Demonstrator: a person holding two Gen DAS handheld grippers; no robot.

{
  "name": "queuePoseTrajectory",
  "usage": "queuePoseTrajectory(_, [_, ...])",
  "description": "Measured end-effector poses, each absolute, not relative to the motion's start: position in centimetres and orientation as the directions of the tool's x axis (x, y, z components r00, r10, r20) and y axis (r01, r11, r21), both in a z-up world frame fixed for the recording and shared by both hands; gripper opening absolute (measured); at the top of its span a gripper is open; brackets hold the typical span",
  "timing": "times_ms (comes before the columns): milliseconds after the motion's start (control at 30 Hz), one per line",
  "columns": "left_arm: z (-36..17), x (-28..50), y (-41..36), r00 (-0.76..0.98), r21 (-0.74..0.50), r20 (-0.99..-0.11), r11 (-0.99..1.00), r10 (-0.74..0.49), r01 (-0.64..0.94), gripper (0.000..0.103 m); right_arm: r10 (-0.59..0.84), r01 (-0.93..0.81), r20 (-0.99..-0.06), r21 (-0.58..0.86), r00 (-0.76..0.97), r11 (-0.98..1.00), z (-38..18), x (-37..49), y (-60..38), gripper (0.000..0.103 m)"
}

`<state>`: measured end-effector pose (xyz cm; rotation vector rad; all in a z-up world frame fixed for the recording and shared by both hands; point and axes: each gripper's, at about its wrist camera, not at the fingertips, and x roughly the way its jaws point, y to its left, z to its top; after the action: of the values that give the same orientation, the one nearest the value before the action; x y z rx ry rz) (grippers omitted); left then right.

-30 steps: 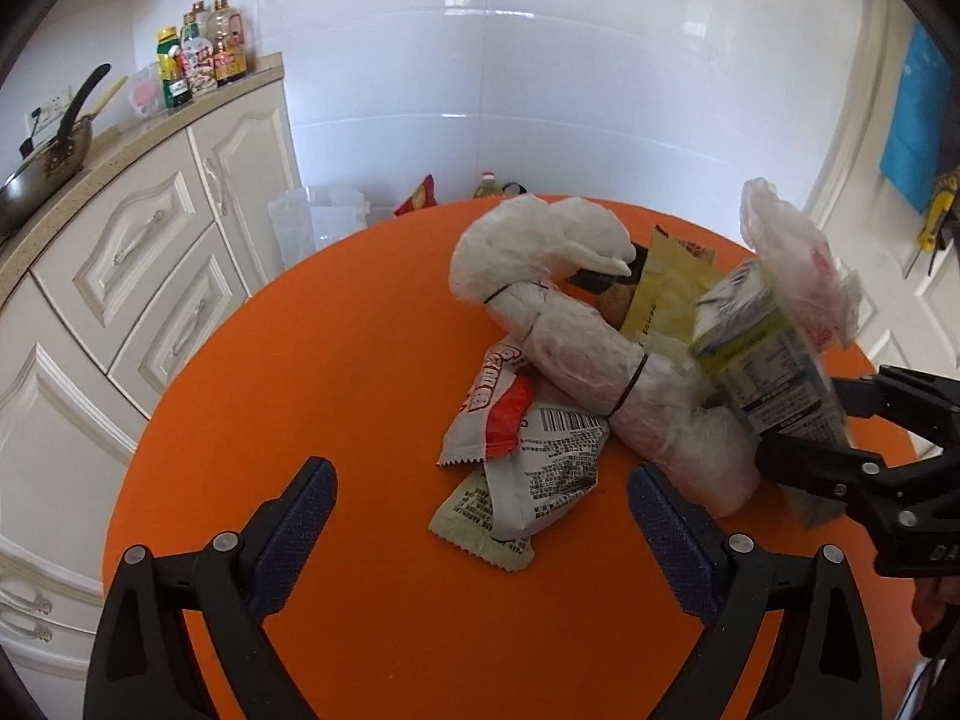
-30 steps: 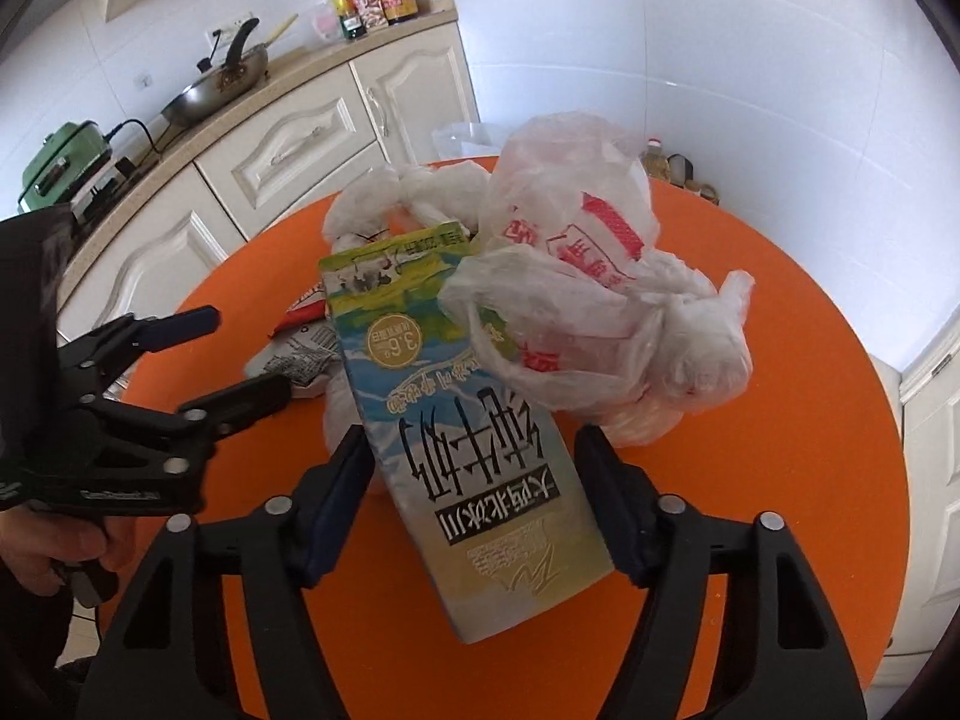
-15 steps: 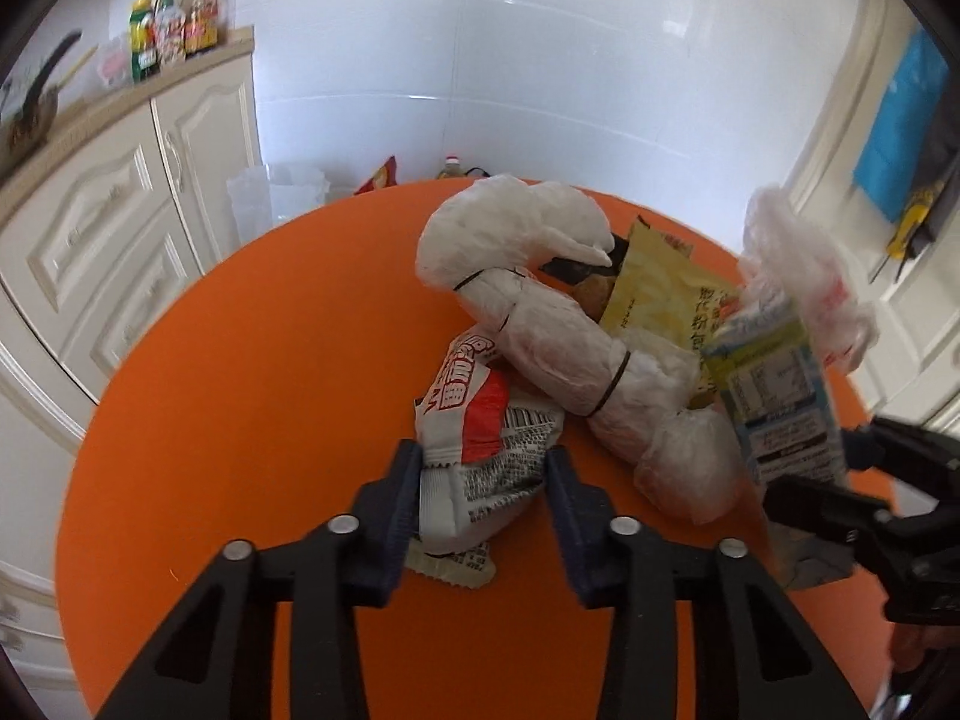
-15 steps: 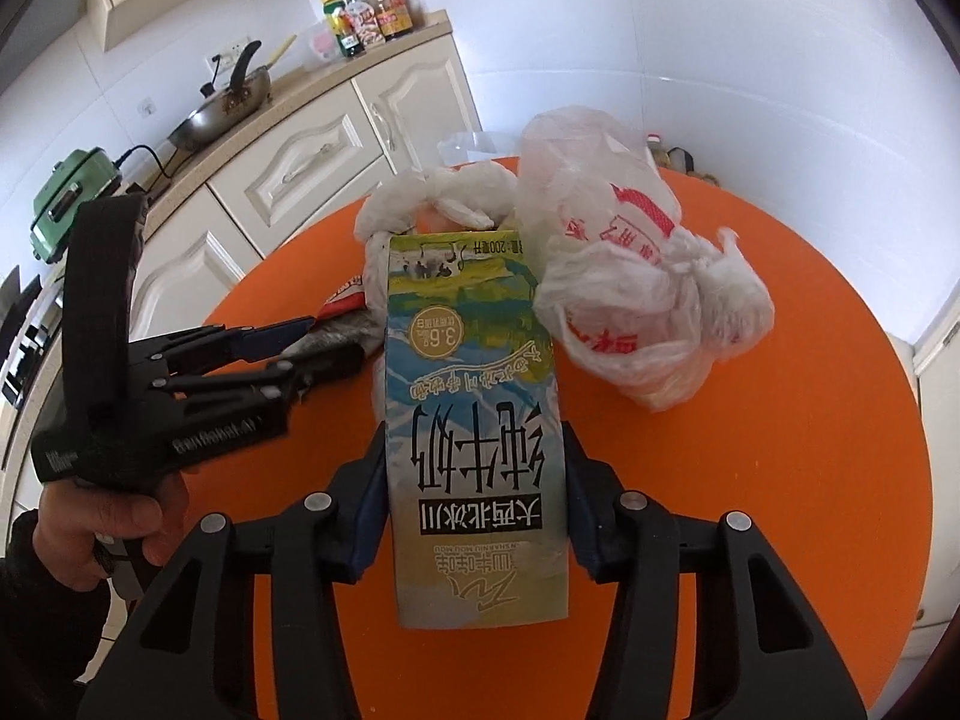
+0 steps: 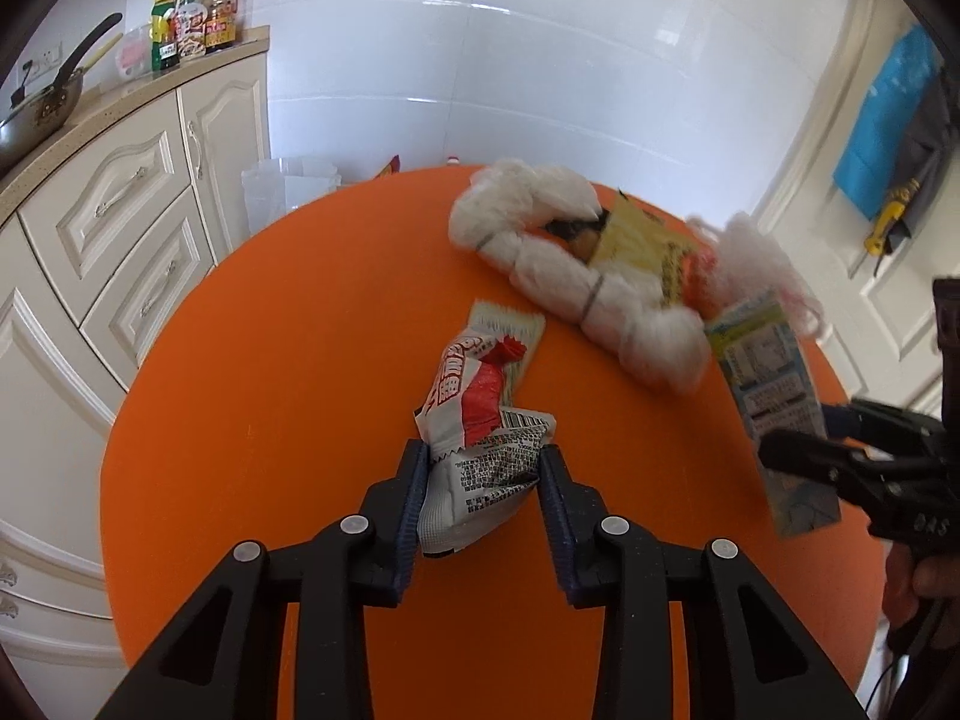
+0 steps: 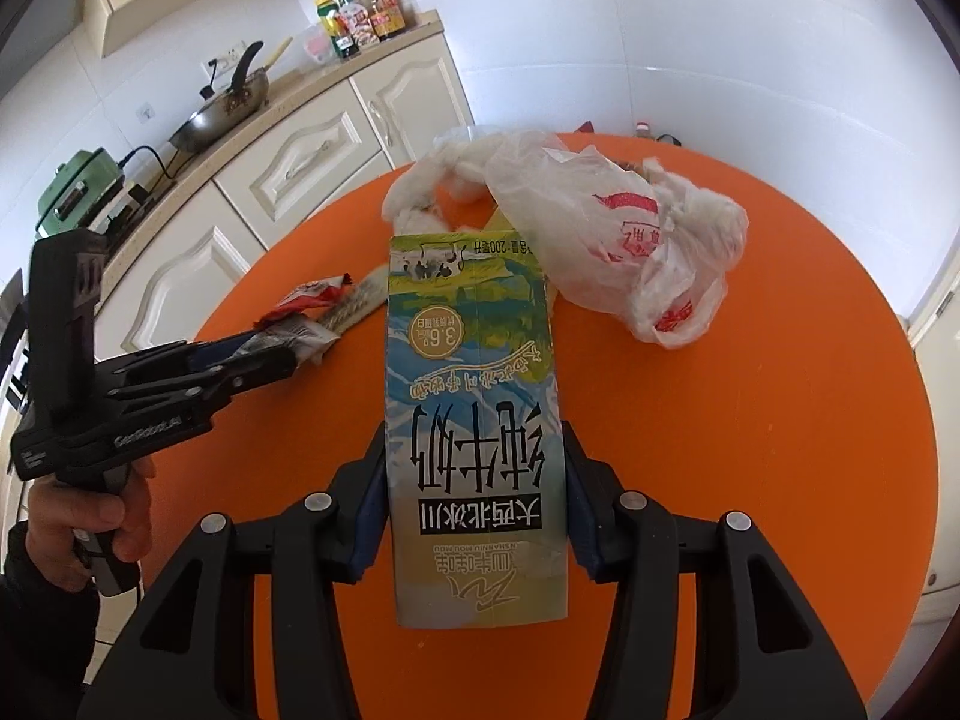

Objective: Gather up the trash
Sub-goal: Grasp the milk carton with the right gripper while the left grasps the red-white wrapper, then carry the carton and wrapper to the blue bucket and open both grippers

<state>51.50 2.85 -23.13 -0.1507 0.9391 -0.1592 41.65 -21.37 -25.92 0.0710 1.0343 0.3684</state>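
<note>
White shiny tiles cover the kitchen wall, and cream cupboards [image 5: 114,222] run along one side with a dark frying pan [image 6: 225,111] and some sauce bottles [image 5: 192,18] on top. Close by stands a round orange table [image 5: 288,360] with trash on it. On the left, the left gripper [image 5: 483,468] is squeezed onto a white snack wrapper with small black print and a barcode [image 5: 486,480], one blue pad on each side of it. Part of this wrapper is red and white with big letters [image 5: 468,384], and it lies over a flat pale wrapper [image 5: 510,330] on the table. On the right, the right gripper [image 6: 474,480] pinches a flat green and blue milk carton with big black writing [image 6: 474,420] between its pads. The carton points away from the gripper, toward the far side of the table. Just past the carton's far end sits a crumpled see-through plastic bag with red print [image 6: 624,240]. Beside that lies a long white plastic bundle tied with thin dark bands [image 5: 570,276], with a yellow packet [image 5: 642,240] touching it. A bare hand [image 6: 90,516] holds the left gripper's handle.
</note>
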Motion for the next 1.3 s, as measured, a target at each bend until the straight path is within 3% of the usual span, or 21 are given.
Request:
queuePoseTrajectory(33, [-23.5, 51.2, 2.7, 0.573, -0.189, -0.796, 0.979, -0.197, 0.075, 0.040, 0.322, -0.265, -0.831, 0.219, 0.453, 0.939, -26.0, 41.4, -21.1, 0.050])
queuePoseTrajectory(167, [-23.8, 50.1, 2.5, 0.575, -0.167, -0.798, 0.983, -0.179, 0.074, 0.047, 0.311, -0.270, -0.838, 0.204, 0.449, 0.941, -26.2, 40.9, -20.5, 0.050])
queuePoseTrajectory(400, [-23.7, 48.0, 2.3, 0.565, -0.230, -0.798, 0.973, -0.209, 0.035, 0.041, 0.292, -0.262, -0.844, 0.188, 0.450, 0.947, -26.2, 40.7, -20.1, 0.050])
queuePoseTrajectory(600, [-23.3, 46.4, 1.4, 0.578, -0.221, -0.790, 0.974, -0.203, 0.040, 0.049, 0.289, -0.262, -0.846, 0.185, 0.449, 0.947, -26.2, 40.5, -20.1, 0.050])
queuePoseTrajectory(933, [-23.8, 45.7, 1.5, 0.575, -0.276, -0.773, 0.958, -0.267, 0.075, 0.026, 0.292, -0.253, -0.840, 0.192, 0.457, 0.948, -26.3, 39.8, -20.6, 0.050])
queuePoseTrajectory(1100, [-23.5, 44.7, 1.3, 0.577, -0.257, -0.774, 0.962, -0.261, 0.091, 0.025, 0.304, -0.242, -0.832, 0.211, 0.463, 0.947, -26.0, 39.1, -20.9, 0.050])
queuePoseTrajectory(1200, [-23.5, 45.4, 0.7, 0.575, -0.226, -0.783, 0.970, -0.238, 0.093, 0.031, 0.302, -0.237, -0.833, 0.212, 0.463, 0.948, -26.1, 38.7, -21.2, 0.050])
queuePoseTrajectory(1300, [-23.5, 46.0, 0.3, 0.570, -0.247, -0.779, 0.963, -0.263, 0.106, 0.025, 0.304, -0.234, -0.830, 0.215, 0.467, 0.948, -25.8, 38.3, -21.4, 0.050])
